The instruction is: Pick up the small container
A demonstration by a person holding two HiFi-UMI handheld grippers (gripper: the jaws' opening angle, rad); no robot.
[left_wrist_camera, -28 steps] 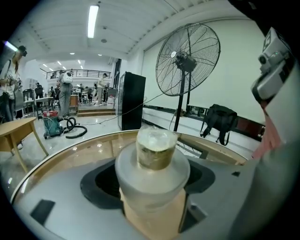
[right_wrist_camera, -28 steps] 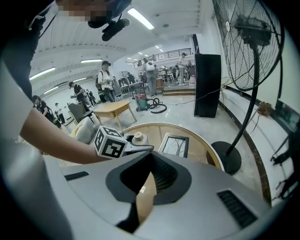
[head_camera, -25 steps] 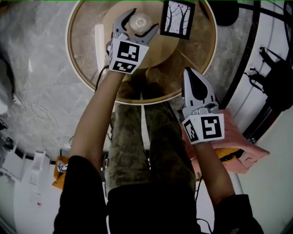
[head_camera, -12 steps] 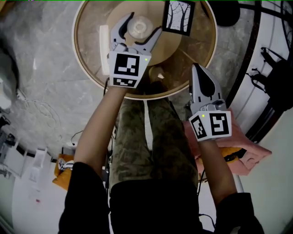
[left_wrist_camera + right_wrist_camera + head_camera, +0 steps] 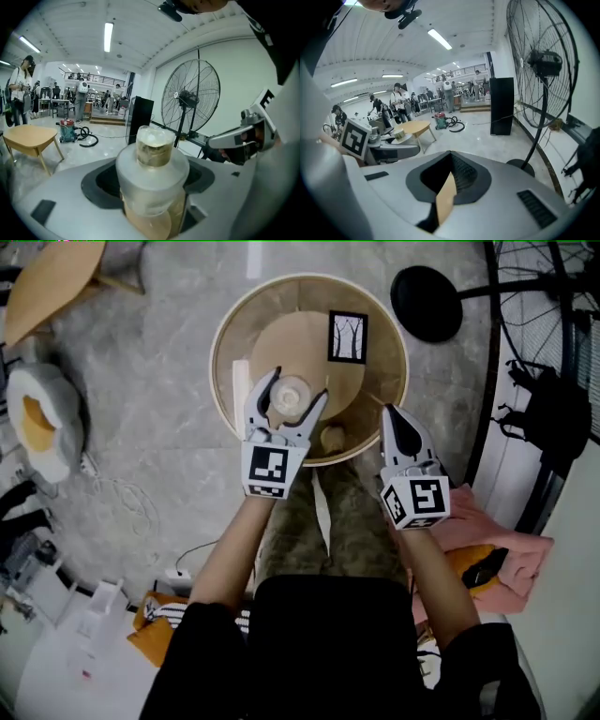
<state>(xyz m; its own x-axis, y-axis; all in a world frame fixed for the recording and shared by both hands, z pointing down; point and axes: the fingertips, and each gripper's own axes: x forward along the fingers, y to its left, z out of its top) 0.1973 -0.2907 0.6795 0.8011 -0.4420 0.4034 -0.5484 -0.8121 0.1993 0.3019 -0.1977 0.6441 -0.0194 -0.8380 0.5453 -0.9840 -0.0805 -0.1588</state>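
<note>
The small container (image 5: 292, 395), a clear jar with a pale lid, sits clamped between the jaws of the left gripper (image 5: 297, 388), above the near half of the round wooden table (image 5: 234, 343). In the left gripper view the jar fills the gap, both jaws pressed to its sides. The right gripper (image 5: 392, 414) hangs at the table's near right edge, jaws closed together on nothing. A framed tree picture (image 5: 348, 337) lies on the table's far side.
</note>
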